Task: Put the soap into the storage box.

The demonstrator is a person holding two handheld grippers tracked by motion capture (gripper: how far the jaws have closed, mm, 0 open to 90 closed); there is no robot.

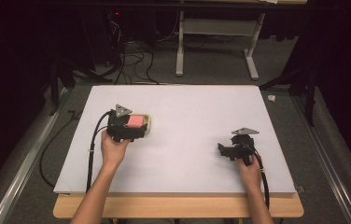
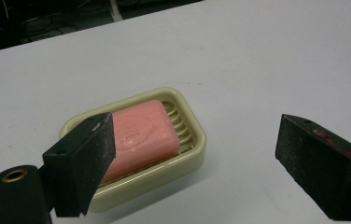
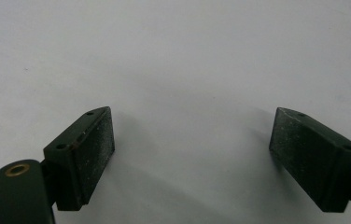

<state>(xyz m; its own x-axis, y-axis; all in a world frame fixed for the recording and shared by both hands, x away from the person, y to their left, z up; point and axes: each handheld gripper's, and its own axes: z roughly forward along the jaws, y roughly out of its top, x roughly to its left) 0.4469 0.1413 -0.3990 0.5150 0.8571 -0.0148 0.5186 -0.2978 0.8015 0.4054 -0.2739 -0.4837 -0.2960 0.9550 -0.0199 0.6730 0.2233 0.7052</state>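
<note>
My left gripper (image 2: 192, 154) hangs open over the pink soap (image 2: 141, 137) in its dish (image 2: 197, 149) at table left; soap's long axis slants across my jaws. My right gripper (image 3: 192, 154) rests open, well apart.

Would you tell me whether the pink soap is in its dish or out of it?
In: the pink soap lies flat inside the cream dish, whose rim surrounds it.

Bare white table (image 1: 187, 116) is lying open between the two grippers. The soap dish (image 1: 146, 125), carrying pink soap (image 1: 135, 121), is standing alone as an obstacle at the left gripper (image 1: 129, 125).
</note>
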